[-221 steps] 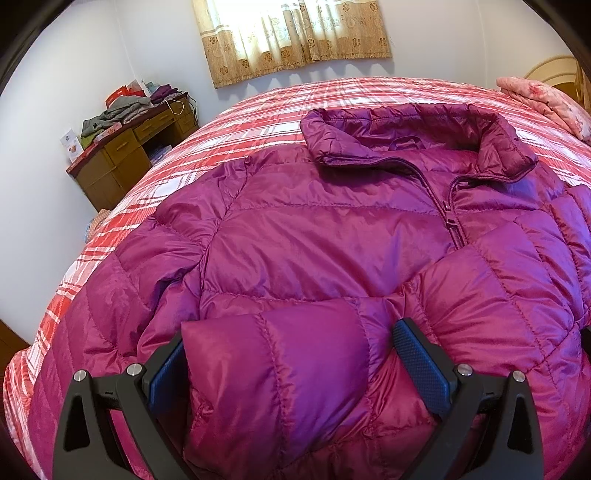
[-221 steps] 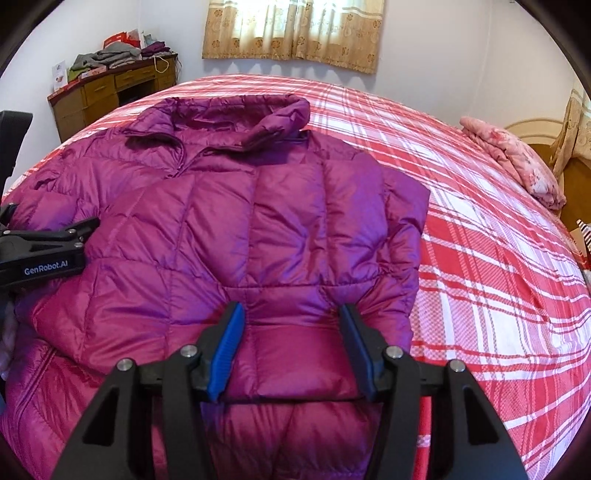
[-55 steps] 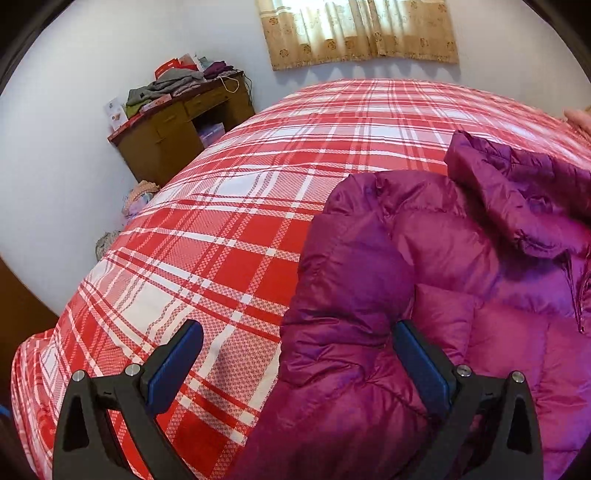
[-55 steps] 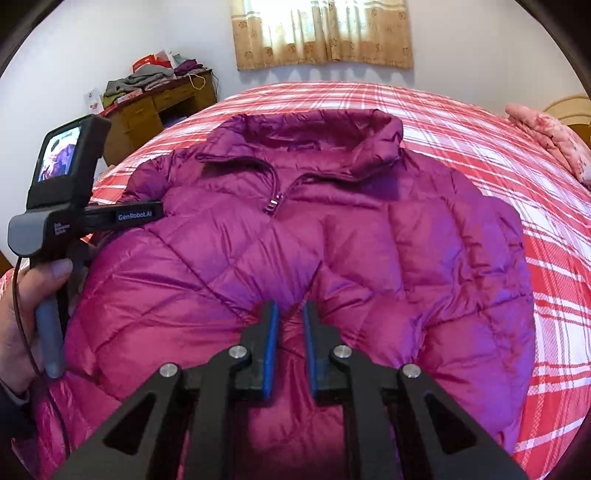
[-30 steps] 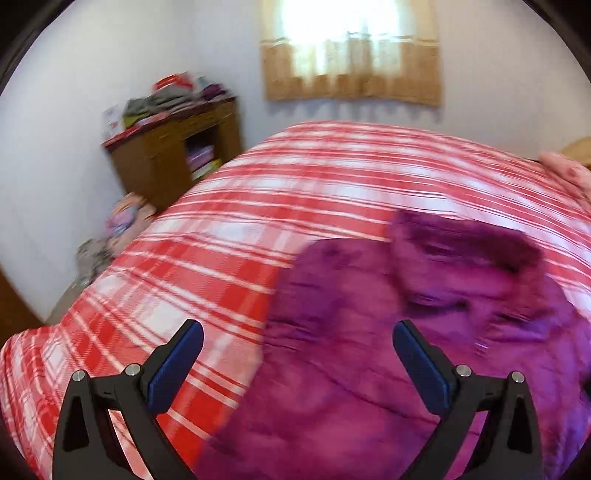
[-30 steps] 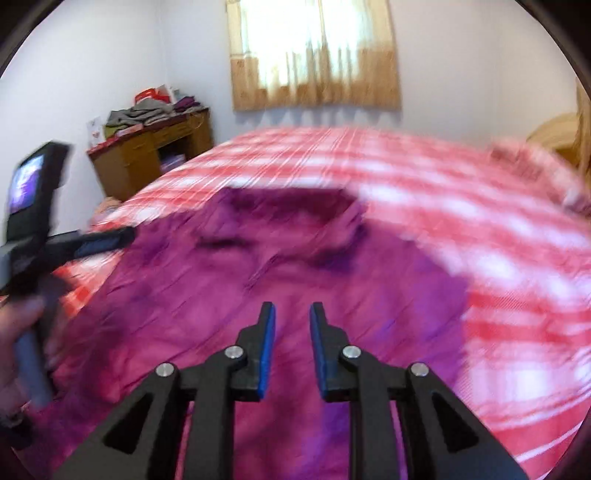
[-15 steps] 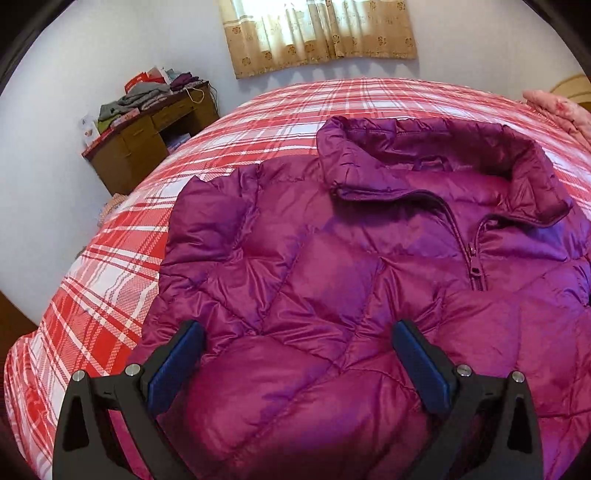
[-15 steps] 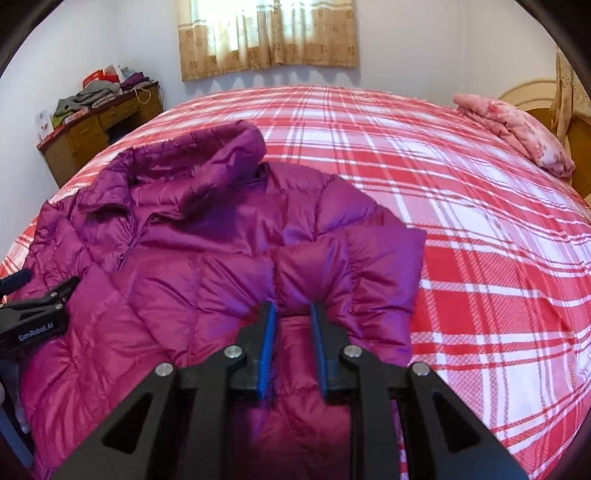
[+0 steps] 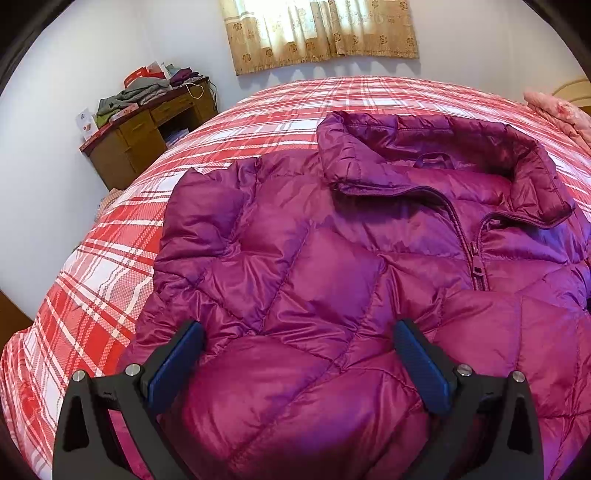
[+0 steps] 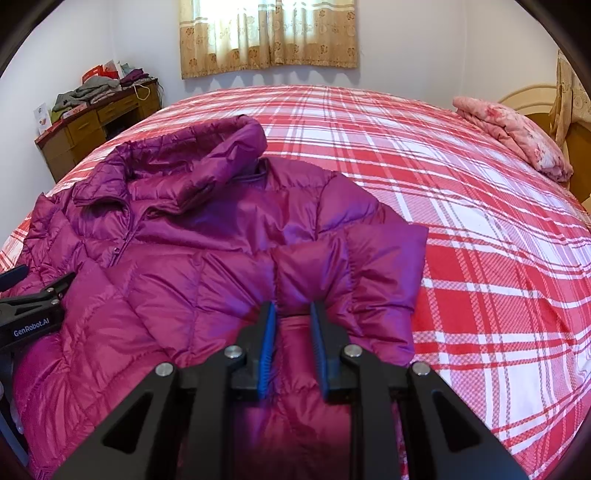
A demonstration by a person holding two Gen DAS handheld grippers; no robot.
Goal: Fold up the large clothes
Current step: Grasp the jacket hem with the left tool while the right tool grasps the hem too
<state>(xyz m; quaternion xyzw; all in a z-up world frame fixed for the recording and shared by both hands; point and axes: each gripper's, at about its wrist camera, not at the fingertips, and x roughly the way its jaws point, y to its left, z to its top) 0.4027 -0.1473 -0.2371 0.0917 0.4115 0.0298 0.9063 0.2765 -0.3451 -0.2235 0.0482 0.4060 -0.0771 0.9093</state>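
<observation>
Two grippers over one magenta quilted down jacket (image 9: 332, 266), spread front-up on red-and-white plaid bedspread (image 10: 461, 221), collar toward the far wall. Left gripper (image 9: 295, 354) low over near left portion of jacket, jaws spread wide, blue pads well apart with puffed fabric bulging up between them; pads not pressing on fabric, nothing gripped. Right gripper (image 10: 293, 332) at near right portion of jacket, jaws narrowed to a slim gap with a raised fold of quilted fabric pinched between blue pads; fold rising ahead of fingertips in a small ridge. Left gripper body, black with white lettering, visible at left edge of right wrist view, resting against jacket. Stand-up collar (image 9: 436, 147) open and crumpled, hanging loop showing inside at the back. Zipper (image 9: 476, 258) closed to just below collar, pull lying flat. Left shoulder of jacket bunched near bedspread edge; right side folded inward, leaving a squared edge on the plaid. Pink floral bedding (image 10: 513, 133) bundled at far right of bed, well apart from jacket, next to pale headboard (image 10: 532, 96). Wooden desk (image 9: 147, 136) against far left wall beside bed, piled with folded clothes (image 9: 136, 92) and a red box. Tan patterned curtain (image 10: 269, 33) over bright window on far wall, above head of jacket. Walls plain white.
</observation>
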